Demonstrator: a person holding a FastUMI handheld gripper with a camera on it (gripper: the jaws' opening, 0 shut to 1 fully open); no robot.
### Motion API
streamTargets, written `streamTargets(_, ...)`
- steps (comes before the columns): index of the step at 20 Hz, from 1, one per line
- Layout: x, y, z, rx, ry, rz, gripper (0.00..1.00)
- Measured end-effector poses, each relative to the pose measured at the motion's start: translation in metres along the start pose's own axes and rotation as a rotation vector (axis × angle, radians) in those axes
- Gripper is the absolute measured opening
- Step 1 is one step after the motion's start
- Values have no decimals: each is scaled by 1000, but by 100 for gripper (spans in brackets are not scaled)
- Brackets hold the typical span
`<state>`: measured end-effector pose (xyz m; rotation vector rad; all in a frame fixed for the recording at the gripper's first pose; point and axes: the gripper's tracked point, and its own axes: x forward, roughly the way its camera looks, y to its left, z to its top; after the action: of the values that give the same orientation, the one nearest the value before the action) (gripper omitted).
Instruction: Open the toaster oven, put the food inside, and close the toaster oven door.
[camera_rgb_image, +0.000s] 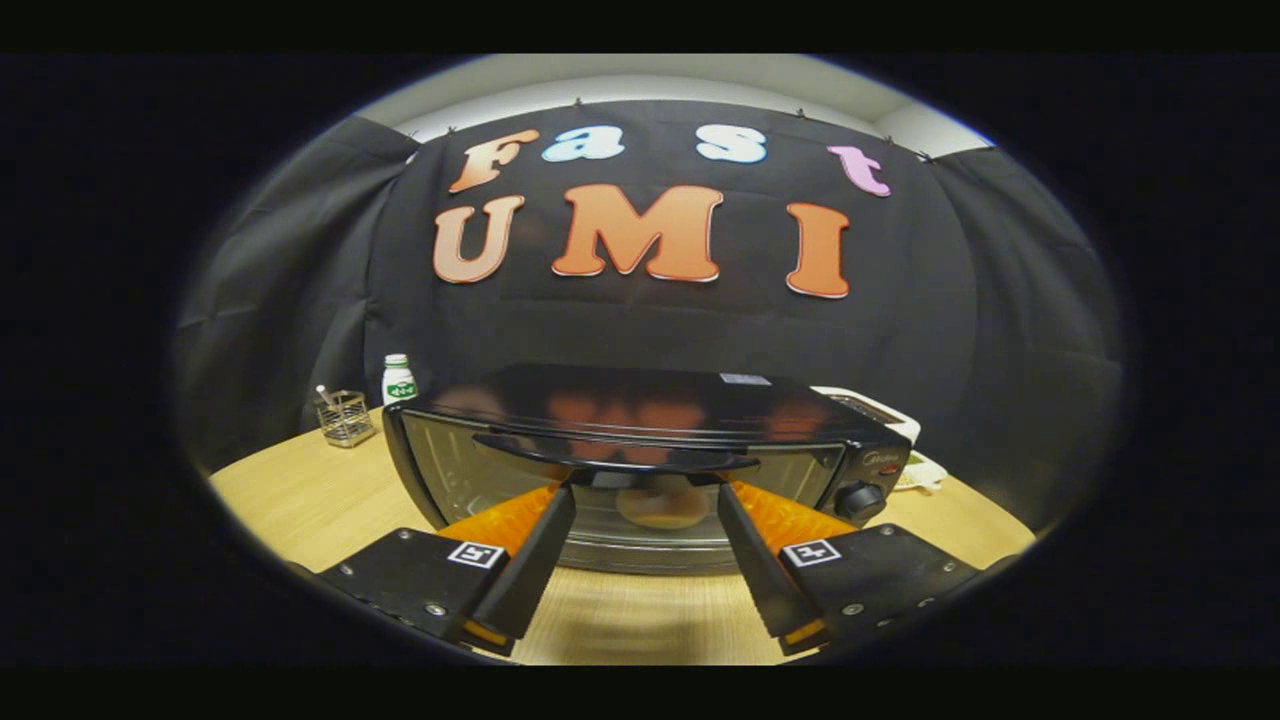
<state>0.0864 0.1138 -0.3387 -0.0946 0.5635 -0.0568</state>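
Note:
A black toaster oven stands on the wooden table just ahead of me. Its glass door stands upright and looks shut, with the curved black handle across the top of the door. My gripper is open. Its fingertips sit close to the door, just under the handle, one on each side of the door's middle, and nothing is held between them. A pale round shape, perhaps the food, shows through the glass between the fingers. A control knob sits on the oven's right panel.
A small white bottle with a green label and a clear holder stand on the table to the left, behind the oven. A white appliance peeks out behind the oven's right side. Bare tabletop lies below the fingers.

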Motion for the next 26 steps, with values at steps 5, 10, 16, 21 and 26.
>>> streamTargets(5, -43, -7, 43, -45, -131, 26, 86)
streamTargets(10, -99, -23, 107, -58, -306, 60, 87)
streamTargets(16, -159, -45, 163, -57, -432, 82, 90)
streamTargets(21, -189, -56, 182, -12, -494, 104, 95)
streamTargets(26, -200, -63, 181, -32, -501, 96, 98)
